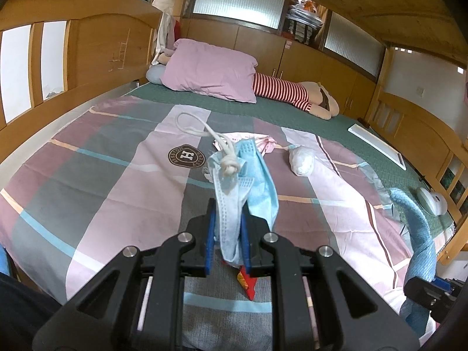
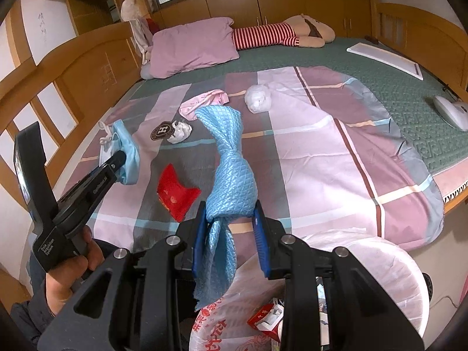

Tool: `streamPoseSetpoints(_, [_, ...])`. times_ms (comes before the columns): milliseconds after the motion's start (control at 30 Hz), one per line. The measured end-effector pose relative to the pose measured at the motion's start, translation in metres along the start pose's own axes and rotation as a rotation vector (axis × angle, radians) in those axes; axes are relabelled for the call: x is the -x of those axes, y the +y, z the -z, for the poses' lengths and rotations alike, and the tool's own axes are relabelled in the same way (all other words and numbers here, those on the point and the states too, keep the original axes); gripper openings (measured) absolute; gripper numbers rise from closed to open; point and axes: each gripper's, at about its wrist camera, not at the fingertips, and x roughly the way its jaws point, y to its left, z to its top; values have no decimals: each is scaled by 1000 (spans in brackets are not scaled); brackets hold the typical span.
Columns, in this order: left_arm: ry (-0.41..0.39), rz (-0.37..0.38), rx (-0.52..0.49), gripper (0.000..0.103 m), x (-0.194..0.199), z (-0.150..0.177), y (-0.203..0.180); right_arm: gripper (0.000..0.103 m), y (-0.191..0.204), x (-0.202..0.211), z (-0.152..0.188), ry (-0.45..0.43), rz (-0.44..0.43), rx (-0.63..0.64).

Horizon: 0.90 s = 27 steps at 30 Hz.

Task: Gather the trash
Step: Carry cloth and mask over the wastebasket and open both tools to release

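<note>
my left gripper (image 1: pixel 228 234): clamped tight on a bundle of blue face masks (image 1: pixel 242 181) with a knotted white ear loop, held above the bed's striped sheet (image 1: pixel 117 175). my right gripper (image 2: pixel 229 228): narrowly parted, pinching a twisted blue quilted cloth (image 2: pixel 231 161) that stands up past the fingers. trash i see on the sheet: a red envelope (image 2: pixel 175 196) near my left gripper, a crumpled white tissue (image 2: pixel 181 131) beside the round logo, a pink wrapper (image 2: pixel 204 102) farther out, a clear bag of white wadding (image 2: pixel 257 98) beside it. bin lined with a white plastic bag (image 2: pixel 365 263): just below my right gripper at the bed's edge, with a red carton inside. far end: pink pillow (image 1: pixel 210 70), striped plush doll (image 1: pixel 292 92).
</note>
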Motion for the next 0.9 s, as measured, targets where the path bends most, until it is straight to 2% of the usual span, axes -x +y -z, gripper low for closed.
streamPoseSetpoints(733, [22,14,6,16,-5,1,-1,31,8,-14,3,40,-9,1])
streamPoseSetpoints(900, [29,40,14,16,-6,2,1,31,1,-1,0,22,-8,11])
